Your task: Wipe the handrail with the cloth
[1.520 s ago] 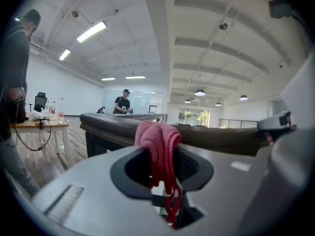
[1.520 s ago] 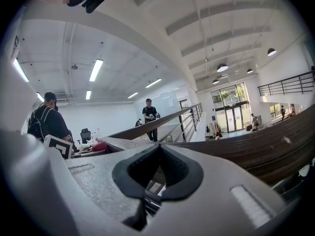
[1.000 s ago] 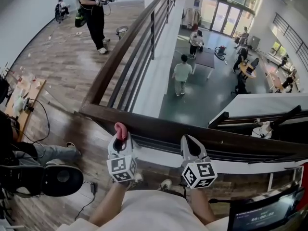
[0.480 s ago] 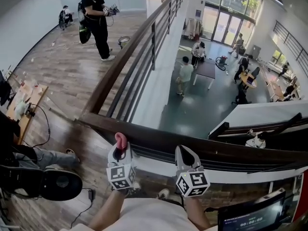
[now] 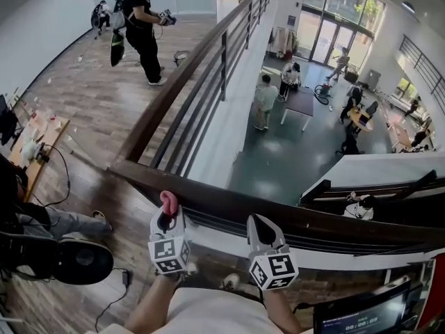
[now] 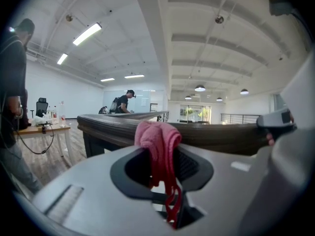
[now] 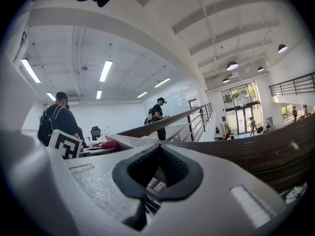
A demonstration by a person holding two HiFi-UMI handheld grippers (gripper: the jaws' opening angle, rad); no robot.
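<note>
Cloth pinched in L gripper, just beside handrail.

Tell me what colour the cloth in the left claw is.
The cloth is pink, clearest in the left gripper view.

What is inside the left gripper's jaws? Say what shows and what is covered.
A pink cloth, pinched in the left gripper: its bunched top sticks out above, and loose threads hang below. The clamped middle is covered by the jaws.
</note>
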